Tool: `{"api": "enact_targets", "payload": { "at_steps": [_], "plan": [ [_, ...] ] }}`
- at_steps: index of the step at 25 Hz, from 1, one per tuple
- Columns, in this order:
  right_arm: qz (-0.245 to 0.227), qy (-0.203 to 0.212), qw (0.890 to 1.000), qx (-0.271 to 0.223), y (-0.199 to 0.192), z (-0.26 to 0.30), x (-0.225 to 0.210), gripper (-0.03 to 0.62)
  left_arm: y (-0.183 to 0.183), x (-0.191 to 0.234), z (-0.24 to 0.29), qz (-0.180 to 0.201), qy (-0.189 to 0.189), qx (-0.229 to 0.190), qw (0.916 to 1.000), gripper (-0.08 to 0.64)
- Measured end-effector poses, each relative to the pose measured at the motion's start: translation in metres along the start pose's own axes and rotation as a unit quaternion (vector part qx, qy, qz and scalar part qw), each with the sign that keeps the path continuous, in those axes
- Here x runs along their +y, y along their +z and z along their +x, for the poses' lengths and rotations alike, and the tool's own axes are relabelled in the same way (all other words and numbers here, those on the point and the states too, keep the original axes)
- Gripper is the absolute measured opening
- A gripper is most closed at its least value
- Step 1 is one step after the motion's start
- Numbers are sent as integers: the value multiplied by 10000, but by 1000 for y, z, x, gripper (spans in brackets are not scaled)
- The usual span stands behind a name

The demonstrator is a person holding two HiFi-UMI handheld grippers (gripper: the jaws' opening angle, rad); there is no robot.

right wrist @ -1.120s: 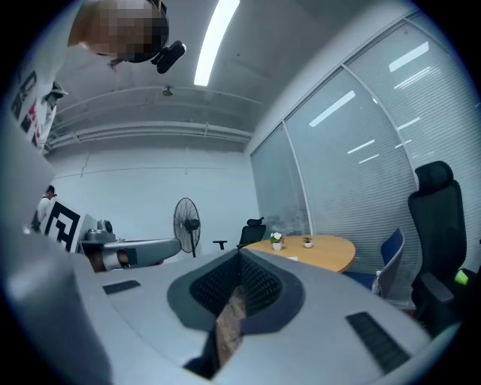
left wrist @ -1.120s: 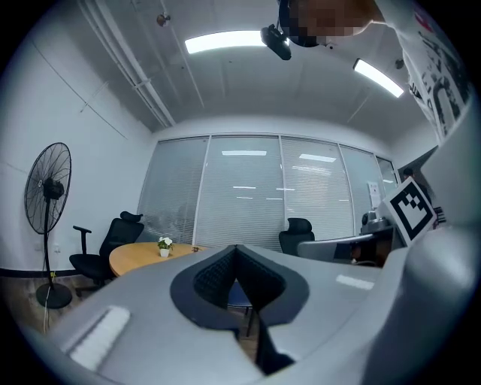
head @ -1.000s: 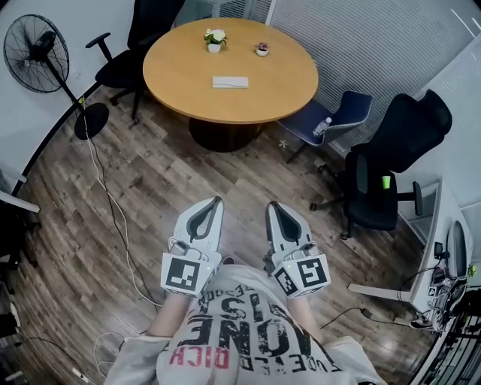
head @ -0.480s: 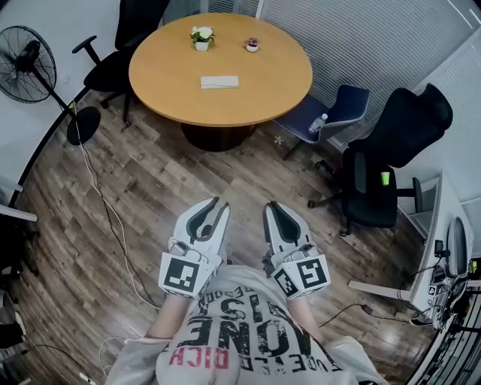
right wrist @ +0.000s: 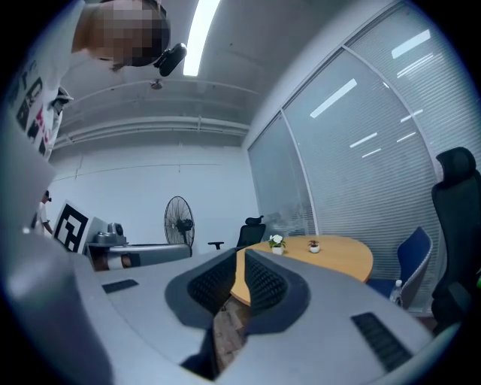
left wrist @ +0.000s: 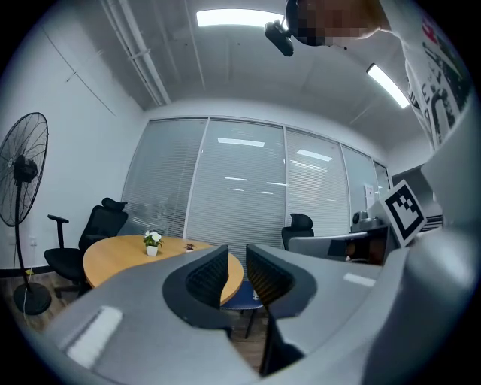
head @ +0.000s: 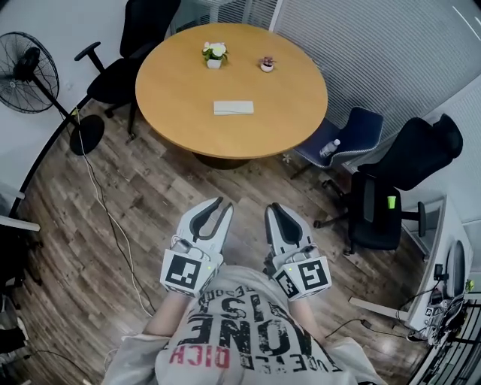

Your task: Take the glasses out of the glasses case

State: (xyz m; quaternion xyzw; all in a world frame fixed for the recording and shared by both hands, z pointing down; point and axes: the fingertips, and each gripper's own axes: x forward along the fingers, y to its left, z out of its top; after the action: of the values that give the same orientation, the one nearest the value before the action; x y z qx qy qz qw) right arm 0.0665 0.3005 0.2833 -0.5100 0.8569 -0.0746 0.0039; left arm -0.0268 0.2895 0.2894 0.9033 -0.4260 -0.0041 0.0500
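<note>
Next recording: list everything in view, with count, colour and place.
table: one, light wood, round, ahead
case: one, white, flat on the table's middle
flower pot: one, white, table's far side
small pot: one, pale, beside it
black chairs: two, far left and right
blue chair: one, right of table
bottle: one, clear, on blue chair
fan: one, black, left
cable: one, pale, floor left
left hand-held gripper: grey-white, jaws just opened, nothing between
right hand-held gripper: grey-white, shut, empty
</note>
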Motion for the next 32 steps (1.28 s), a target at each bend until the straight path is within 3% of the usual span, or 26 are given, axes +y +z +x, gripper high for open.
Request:
{"api": "enact_targets", "payload": {
  "at_steps": [10,17,25,32],
  "plan": [
    [68,-179,9998,29,-2,69,-10,17,-2,78,29,-214,146,63,9996,68],
    [-19,-305,9994,164,-4,95,-33,17,-6,107,52,-273,262,120,9992,64],
    [15,-1,9998,220,-3,141,-66,17,-6,135,89,-378,599,101,9974,64],
    [-35,326,9991,259,9,180,-129,17,6,152,152,-363,1072,-40,9936,64]
  ]
}}
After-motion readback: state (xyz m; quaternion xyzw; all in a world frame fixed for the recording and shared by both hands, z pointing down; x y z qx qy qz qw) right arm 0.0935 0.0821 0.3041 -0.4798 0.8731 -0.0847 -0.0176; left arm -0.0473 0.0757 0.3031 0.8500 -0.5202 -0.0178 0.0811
